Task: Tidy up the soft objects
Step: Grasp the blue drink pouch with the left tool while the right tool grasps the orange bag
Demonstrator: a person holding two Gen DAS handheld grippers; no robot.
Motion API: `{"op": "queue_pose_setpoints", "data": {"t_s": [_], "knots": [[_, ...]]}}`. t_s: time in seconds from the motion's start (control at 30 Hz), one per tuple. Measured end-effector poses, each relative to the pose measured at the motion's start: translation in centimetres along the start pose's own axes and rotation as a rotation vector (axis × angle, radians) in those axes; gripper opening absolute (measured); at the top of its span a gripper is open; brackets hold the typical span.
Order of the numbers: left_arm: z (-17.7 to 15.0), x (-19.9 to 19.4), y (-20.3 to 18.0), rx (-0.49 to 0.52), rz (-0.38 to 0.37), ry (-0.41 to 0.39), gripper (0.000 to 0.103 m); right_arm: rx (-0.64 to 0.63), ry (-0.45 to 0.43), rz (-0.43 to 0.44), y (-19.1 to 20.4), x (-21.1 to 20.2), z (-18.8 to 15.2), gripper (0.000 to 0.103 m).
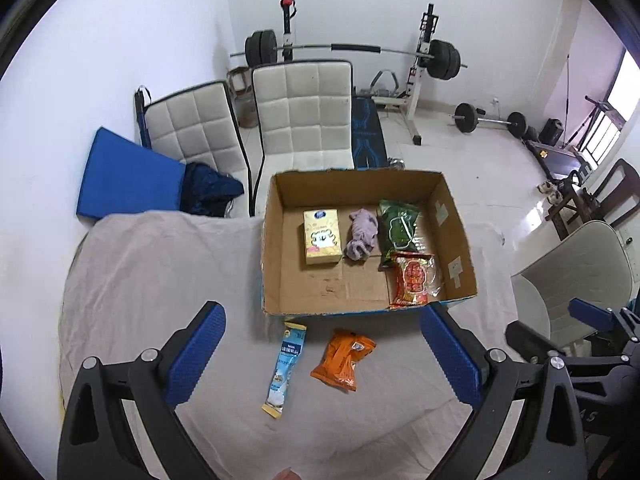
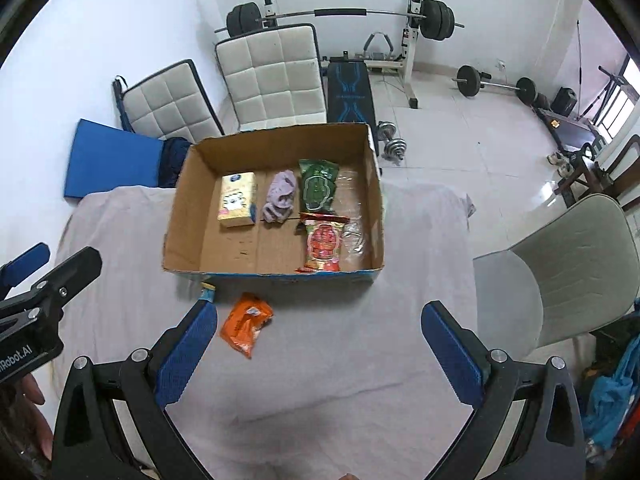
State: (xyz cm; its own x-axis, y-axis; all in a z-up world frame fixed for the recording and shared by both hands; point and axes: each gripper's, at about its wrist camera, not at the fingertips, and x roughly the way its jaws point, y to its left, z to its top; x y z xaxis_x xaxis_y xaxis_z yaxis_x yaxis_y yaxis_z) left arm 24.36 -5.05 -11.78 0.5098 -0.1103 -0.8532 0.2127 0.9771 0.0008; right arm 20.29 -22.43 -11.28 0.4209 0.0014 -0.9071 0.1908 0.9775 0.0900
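Observation:
An open cardboard box [image 1: 276, 216] [image 2: 182, 220] stands on the cloth-covered table. Inside lie a yellow tissue pack [image 1: 321, 237] [image 2: 237, 203], a lilac cloth [image 1: 362, 234] [image 2: 280, 195], a green snack bag [image 1: 398, 228] [image 2: 317, 190] and a red snack bag [image 1: 414, 278] [image 2: 323, 245]. In front of the box lie an orange snack packet [image 1: 344, 359] [image 2: 246, 323] and a long blue-white sachet [image 1: 285, 366] [image 2: 208, 293]. My left gripper [image 1: 320, 356] is open above the table, with both loose packets between its fingers. My right gripper [image 2: 318, 354] is open and empty, right of the orange packet.
The table wears a pale grey cloth [image 1: 160, 280] [image 2: 360, 360]. Two white padded chairs [image 1: 304, 112] [image 2: 276, 76] and a blue mat [image 1: 128, 176] stand behind it. A grey chair [image 2: 568, 264] is at the right. Weight equipment [image 1: 352, 50] fills the back.

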Motion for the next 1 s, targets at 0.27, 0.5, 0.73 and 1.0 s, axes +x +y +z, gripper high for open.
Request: {"op": "queue_pose_setpoints", "data": {"t_s": [0.27, 0.5, 0.73, 1.0], "knots": [[-0.1, -0.1, 1.1, -0.007, 0.011, -0.017, 0.1, 0.023, 0.003, -0.005, 0.6, 0.9, -0.4, 0.103], [-3.2, 5.2, 6.4, -0.105, 0.128, 0.095, 0.1, 0.09, 0.212, 0.132, 2.7, 10.1, -2.0, 0.103], [-8.5, 12.5, 10.4, -0.163, 0.211, 0.284, 0.1, 0.229, 0.473, 0.222, 6.2, 23.2, -5.7, 0.103], [-12.6, 18.3, 11.5, -0.163, 0.23, 0.405, 0.1, 0.174, 0.534, 0.164, 10.8, 30.5, -7.4, 0.067]]}}
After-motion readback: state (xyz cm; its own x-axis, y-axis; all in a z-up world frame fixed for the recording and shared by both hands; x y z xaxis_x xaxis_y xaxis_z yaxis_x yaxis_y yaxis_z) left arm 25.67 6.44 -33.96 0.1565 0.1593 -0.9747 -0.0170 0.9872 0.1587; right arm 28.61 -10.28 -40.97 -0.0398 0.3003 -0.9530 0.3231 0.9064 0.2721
